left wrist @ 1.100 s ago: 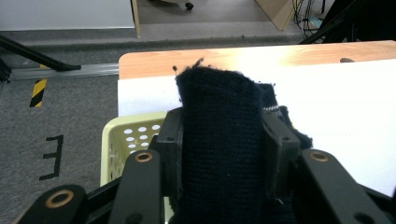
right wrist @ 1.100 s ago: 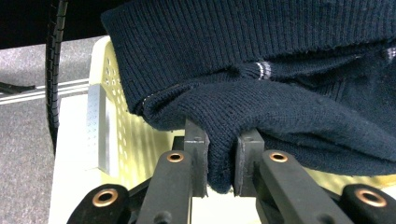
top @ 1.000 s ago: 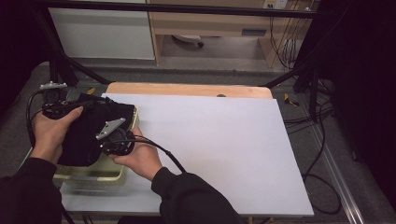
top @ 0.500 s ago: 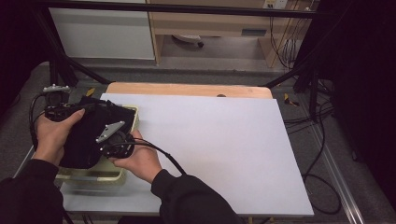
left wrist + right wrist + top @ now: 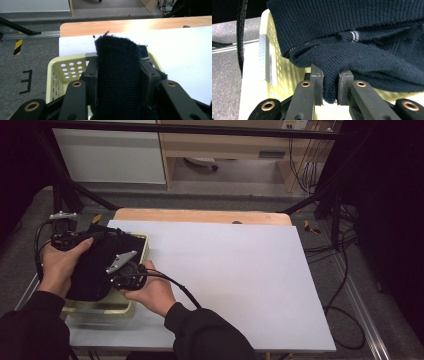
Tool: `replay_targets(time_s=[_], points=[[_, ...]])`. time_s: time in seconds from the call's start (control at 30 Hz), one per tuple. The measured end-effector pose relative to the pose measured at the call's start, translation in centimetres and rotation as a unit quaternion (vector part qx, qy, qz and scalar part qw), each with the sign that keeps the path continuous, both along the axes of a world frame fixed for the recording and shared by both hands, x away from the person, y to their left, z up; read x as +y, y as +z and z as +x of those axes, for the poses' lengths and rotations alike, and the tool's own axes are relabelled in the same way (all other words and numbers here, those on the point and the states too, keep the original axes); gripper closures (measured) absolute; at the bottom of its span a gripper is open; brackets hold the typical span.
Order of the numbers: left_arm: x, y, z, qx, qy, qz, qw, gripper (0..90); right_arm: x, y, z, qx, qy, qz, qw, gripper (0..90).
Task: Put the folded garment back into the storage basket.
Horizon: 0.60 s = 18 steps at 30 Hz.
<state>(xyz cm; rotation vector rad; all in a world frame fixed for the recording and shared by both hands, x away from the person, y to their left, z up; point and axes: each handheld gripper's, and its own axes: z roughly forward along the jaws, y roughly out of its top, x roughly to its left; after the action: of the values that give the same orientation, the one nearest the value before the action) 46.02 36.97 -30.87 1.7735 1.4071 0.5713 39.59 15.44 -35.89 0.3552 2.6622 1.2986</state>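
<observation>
White sheeting covers my bench (image 5: 225,270), with a pale yellow basket (image 5: 142,245) at its left edge. My left tongs (image 5: 120,75) and right tongs (image 5: 329,85) both clench the dark knitted sweater (image 5: 100,265), held bunched over the basket.

You are wearing black long sleeves (image 5: 30,330) on both arms, cuffs ending at the wrists. Your left gripper (image 5: 120,82) is showing black fingers (image 5: 91,72) with brass-ringed screw holes; your right gripper (image 5: 329,86) is looking the same. A grey three-cornered plate (image 5: 120,261) is topping the right gripper, and a black cable (image 5: 180,287) is trailing from it.
</observation>
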Motion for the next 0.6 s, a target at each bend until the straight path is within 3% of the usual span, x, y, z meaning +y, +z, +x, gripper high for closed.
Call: replay_targets(time_s=[0.6], points=[[-0.48,-0.71,0.17,0.008,-0.006,0.009,0.9999,58.1,-0.28,-0.52,-0.09,0.006,-0.001,-0.011,0.9999,78.9]])
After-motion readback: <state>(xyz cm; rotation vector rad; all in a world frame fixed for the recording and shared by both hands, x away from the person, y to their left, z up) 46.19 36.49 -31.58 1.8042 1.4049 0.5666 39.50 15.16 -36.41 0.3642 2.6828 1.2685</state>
